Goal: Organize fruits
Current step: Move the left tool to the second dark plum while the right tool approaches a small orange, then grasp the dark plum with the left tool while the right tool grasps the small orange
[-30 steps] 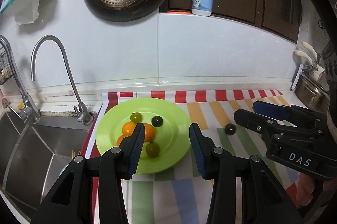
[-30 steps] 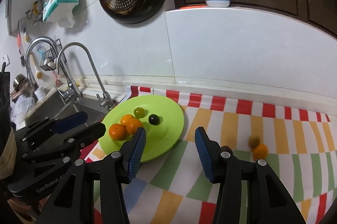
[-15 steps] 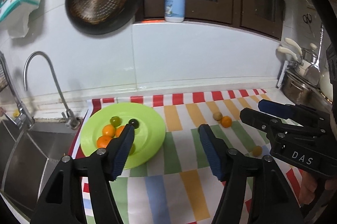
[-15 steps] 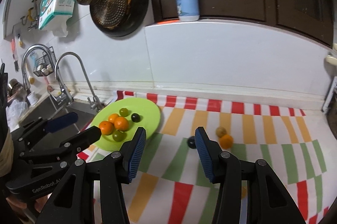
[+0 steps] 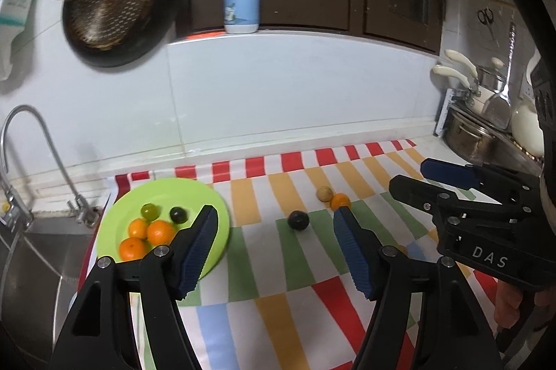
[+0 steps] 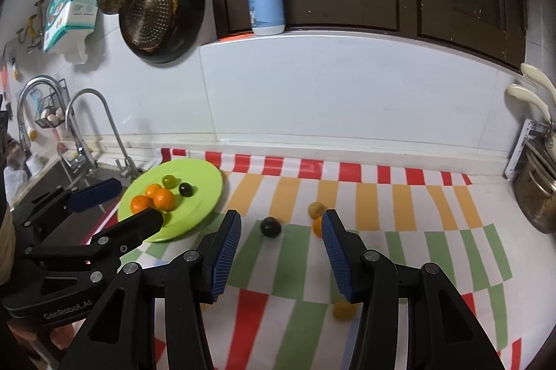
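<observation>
Right wrist view showed the job partly done: three oranges, a green fruit and a dark one sat on the lime-green plate (image 6: 205, 192), while a dark round fruit (image 6: 271, 226), a tan fruit (image 6: 316, 208) and two small orange ones lay loose on the striped cloth (image 6: 382, 231). The left gripper (image 5: 274, 248), its jaws having just been opening, stood apart and empty; the right gripper (image 6: 280, 251) also stood apart, clamped on nothing.

surface: striped cloth (image 6: 399, 231) over the counter
on it: green plate (image 6: 205, 192), dark fruit (image 6: 271, 226), tan fruit (image 6: 315, 208), orange fruit (image 5: 340, 200)
</observation>
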